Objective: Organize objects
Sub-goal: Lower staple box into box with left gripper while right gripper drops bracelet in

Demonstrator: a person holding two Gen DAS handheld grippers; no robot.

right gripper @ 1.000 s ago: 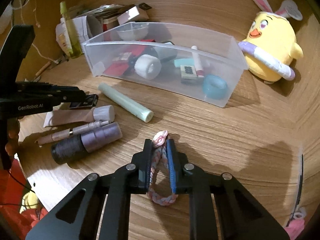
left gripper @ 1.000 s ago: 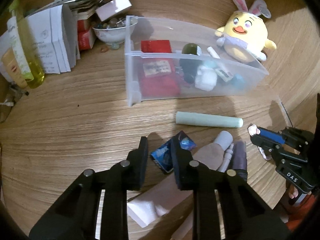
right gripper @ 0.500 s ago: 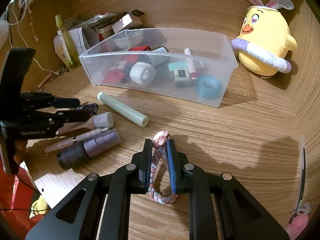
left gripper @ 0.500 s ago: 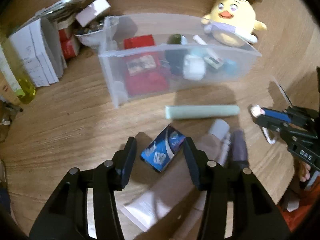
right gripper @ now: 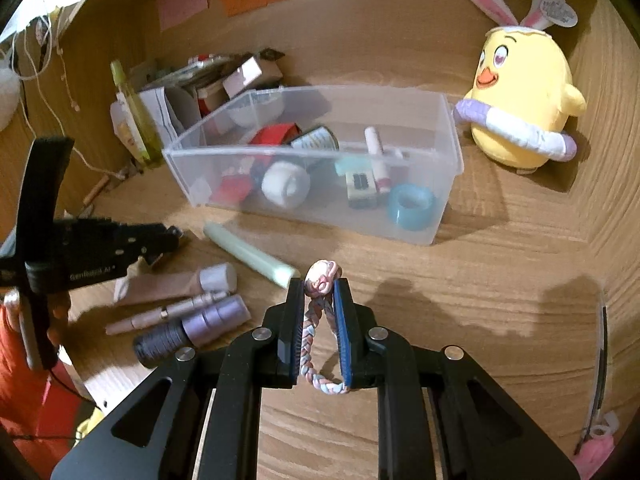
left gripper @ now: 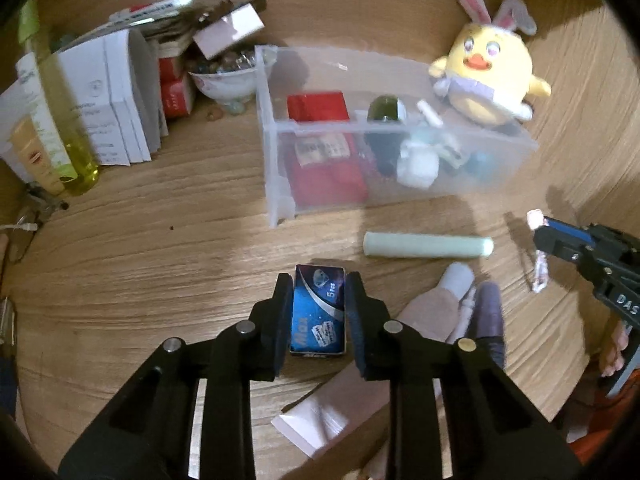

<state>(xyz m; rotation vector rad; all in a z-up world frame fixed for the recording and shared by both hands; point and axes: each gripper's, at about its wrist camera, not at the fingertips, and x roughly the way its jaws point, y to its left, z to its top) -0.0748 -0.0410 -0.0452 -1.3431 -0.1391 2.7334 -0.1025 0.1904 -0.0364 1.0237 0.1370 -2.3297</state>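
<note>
Nearest, the blue box [left gripper: 319, 313] is squeezed flat-sided by the left gripper [left gripper: 318, 320]; light and stiff, it is judged secure. A soft braided band [right gripper: 320, 328] is pinched in the right gripper [right gripper: 318, 328], just short of the clear bin [right gripper: 312, 160].

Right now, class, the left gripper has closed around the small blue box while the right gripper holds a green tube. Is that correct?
Not quite. In the right wrist view the right gripper holds a braided hair tie; the green tube lies on the table. The left gripper does bracket the small blue box.
</note>
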